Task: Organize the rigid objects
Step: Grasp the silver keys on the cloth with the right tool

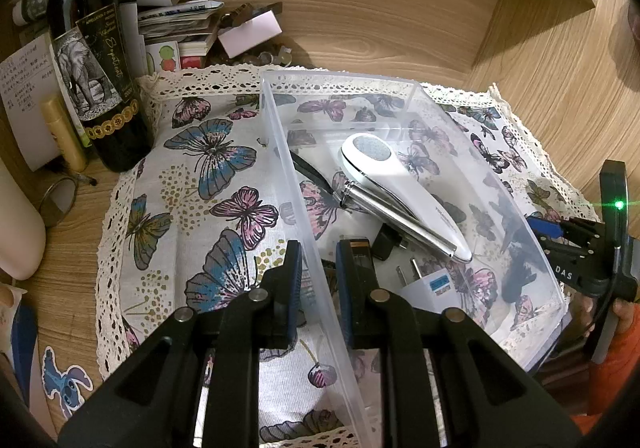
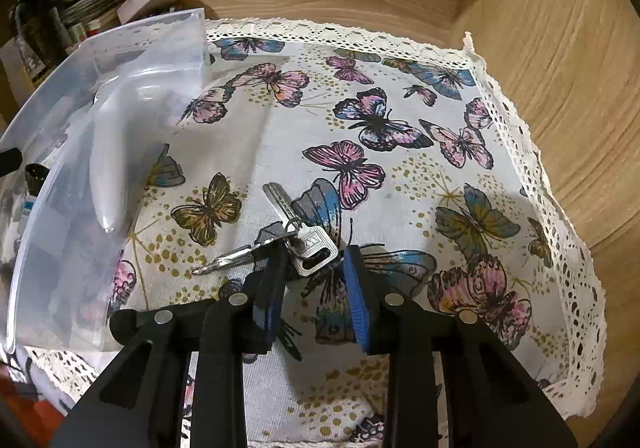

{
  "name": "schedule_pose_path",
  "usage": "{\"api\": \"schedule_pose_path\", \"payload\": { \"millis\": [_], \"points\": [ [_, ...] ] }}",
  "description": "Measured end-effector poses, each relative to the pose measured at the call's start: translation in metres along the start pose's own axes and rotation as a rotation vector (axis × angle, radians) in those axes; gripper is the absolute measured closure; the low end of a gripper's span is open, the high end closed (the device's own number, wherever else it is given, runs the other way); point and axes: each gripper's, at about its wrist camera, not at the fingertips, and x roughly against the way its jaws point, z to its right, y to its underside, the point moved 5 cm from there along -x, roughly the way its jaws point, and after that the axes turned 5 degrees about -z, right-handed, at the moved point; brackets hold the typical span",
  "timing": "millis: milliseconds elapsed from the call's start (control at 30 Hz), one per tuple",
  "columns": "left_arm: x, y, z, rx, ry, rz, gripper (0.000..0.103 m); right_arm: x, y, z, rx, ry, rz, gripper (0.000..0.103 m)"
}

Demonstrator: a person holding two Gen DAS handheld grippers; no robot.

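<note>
A clear plastic bin (image 1: 404, 83) stands on the butterfly cloth (image 1: 192, 187). Inside it lie a white handheld device (image 1: 400, 183), a silver pen (image 1: 384, 207), a white plug adapter (image 1: 430, 286) and a small black piece (image 1: 386, 242). My left gripper (image 1: 318, 268) straddles the bin's near left wall, fingers either side with a small gap. In the right wrist view a bunch of silver keys (image 2: 296, 240) lies on the cloth (image 2: 400, 183), to the right of the bin (image 2: 120, 47). My right gripper (image 2: 314, 268) is open just before the keys, and it also shows in the left wrist view (image 1: 560, 236).
A dark wine bottle (image 1: 96, 59), a lip balm stick (image 1: 64, 131), papers and boxes (image 1: 176, 23) crowd the back left. Wooden walls (image 1: 540, 67) close in behind and to the right. A wooden wall (image 2: 580, 87) borders the cloth's right edge.
</note>
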Motion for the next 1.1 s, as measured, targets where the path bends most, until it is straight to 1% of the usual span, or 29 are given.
{"api": "schedule_pose_path", "payload": {
  "millis": [133, 200, 300, 433, 467, 533, 633, 667, 700, 733, 800, 933, 1100],
  "points": [
    [0.0, 0.0, 0.0, 0.0, 0.0, 0.0, 0.086, 0.001, 0.0, -0.005, 0.052, 0.013, -0.003, 0.07],
    [0.0, 0.0, 0.0, 0.0, 0.0, 0.0, 0.086, -0.001, -0.003, -0.005, 0.054, -0.009, -0.007, 0.07],
    [0.0, 0.0, -0.001, -0.001, -0.001, -0.001, 0.086, -0.006, -0.009, -0.002, 0.047, -0.026, -0.007, 0.064],
    [0.0, 0.0, -0.001, 0.001, 0.0, -0.001, 0.086, -0.012, -0.017, -0.001, 0.042, -0.05, -0.003, 0.064],
    [0.0, 0.0, -0.001, 0.0, 0.0, -0.001, 0.086, -0.012, -0.017, -0.002, 0.048, -0.05, 0.004, 0.065],
    [-0.001, 0.0, -0.002, 0.001, -0.001, -0.001, 0.086, -0.012, -0.018, -0.006, 0.06, -0.071, 0.014, 0.08],
    [-0.002, -0.001, -0.004, 0.004, -0.003, -0.002, 0.086, -0.013, -0.021, -0.014, 0.084, -0.049, 0.033, 0.082],
    [-0.002, -0.001, -0.004, 0.002, -0.004, -0.003, 0.086, -0.012, -0.022, -0.014, 0.077, -0.057, 0.036, 0.085],
    [-0.001, -0.001, -0.004, 0.002, -0.004, -0.003, 0.086, -0.01, -0.023, -0.012, 0.065, -0.067, 0.042, 0.091],
    [-0.002, -0.001, -0.004, 0.001, -0.004, -0.004, 0.086, -0.008, -0.024, -0.01, 0.052, -0.08, 0.047, 0.094],
    [-0.002, -0.001, -0.005, 0.001, -0.005, -0.005, 0.086, -0.002, -0.026, -0.005, 0.028, -0.107, 0.053, 0.096],
    [-0.002, -0.001, -0.005, 0.002, -0.007, -0.004, 0.086, 0.002, -0.025, 0.001, 0.022, -0.076, 0.059, 0.098],
    [-0.002, -0.001, -0.006, 0.002, -0.007, -0.004, 0.086, 0.018, -0.024, 0.005, 0.012, -0.057, 0.105, 0.099]
  ]
}}
